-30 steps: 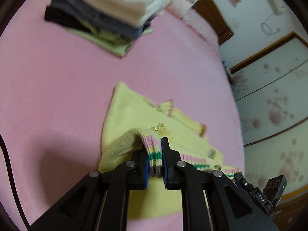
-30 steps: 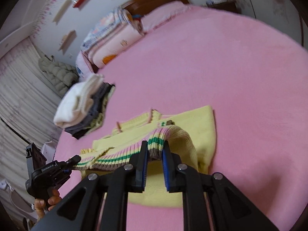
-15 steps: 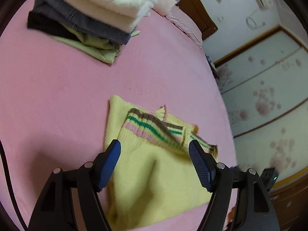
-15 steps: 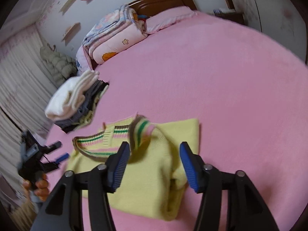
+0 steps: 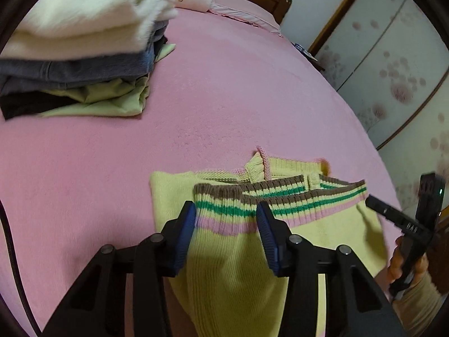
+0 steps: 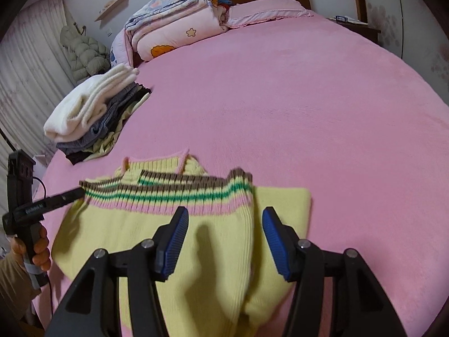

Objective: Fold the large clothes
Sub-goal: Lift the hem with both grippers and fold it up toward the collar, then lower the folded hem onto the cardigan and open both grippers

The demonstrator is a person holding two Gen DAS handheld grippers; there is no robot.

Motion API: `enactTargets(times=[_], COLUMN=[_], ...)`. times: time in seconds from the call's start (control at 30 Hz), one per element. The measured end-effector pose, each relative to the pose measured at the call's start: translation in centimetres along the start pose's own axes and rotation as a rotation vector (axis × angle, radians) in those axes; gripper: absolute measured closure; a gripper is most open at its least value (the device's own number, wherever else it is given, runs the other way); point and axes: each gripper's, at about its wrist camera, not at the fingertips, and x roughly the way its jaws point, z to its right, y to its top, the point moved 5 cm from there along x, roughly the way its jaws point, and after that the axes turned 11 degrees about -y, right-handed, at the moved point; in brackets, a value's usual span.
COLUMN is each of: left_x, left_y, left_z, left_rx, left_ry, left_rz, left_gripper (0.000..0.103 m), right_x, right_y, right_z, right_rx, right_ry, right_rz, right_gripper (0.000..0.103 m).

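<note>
**A:** Pink bedspread (image 6: pixel 308 98) all around, and the yellow sweater (image 6: pixel 157 238) lies folded at its near edge, striped hem (image 6: pixel 168 193) across the top.

**B:** Left gripper (image 5: pixel 226 224) has just narrowed, the right gripper (image 6: pixel 223 233) has opened; neither holds anything.

**A:** Risk?

**B:** Dragging pads could undo the fold. Its long axis runs left to right, hem pointing toward the headboard.

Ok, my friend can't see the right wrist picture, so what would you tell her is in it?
A yellow sweater with a striped hem lies folded on a pink bed, with the open right gripper just above it. A clothes pile sits at left, and a hand holds the left gripper.
</note>
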Motion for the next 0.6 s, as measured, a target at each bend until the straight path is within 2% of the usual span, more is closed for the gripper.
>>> enactTargets(times=[0.07,0.1,0.17,0.23,0.3,0.33,0.37,0.43,0.6], left_x=[0.5,0.8,1.4,1.5,1.6,1.7,1.7,1.4,-1.5], left_y=[0.1,0.0,-0.1,-0.3,-0.1,0.0,0.0,0.2,1.7], left_z=[-0.3,-0.5,-1.0,-1.2,-1.1,-1.1,-1.1,-0.9,1.3], left_rx=[0.008,0.004,-0.001,0.000,-0.001,0.001,0.007,-0.003,0.032], left_ry=[0.022,0.030,0.041,0.045,0.058,0.083,0.137,0.155,0.188], left_rz=[-0.018,-0.031,-0.045,-0.044,-0.046,-0.047,-0.051,-0.047,0.024], left_gripper=[0.059,0.059,0.059,0.059,0.062,0.076,0.086,0.093,0.094], right_x=[0.4,0.6,1.1,1.3,1.2,1.0,0.8,0.0,-3.3], right_y=[0.2,0.2,-0.1,-0.4,-0.7,-0.8,-0.9,-0.9,0.3], right_z=[-0.1,-0.2,-0.5,-0.6,-0.3,-0.1,0.0,0.0,-0.6], right_rx=[0.005,0.006,-0.008,-0.025,-0.035,-0.033,-0.031,-0.030,-0.032], right_ry=[0.012,0.016,0.016,-0.011,-0.046,-0.055,-0.065,-0.081,-0.091], right_rz=[-0.008,-0.012,-0.028,-0.031,-0.019,-0.011,-0.003,0.026,0.125], right_gripper=[0.049,0.053,0.067,0.095,0.096,0.096,0.096,0.096,0.096])
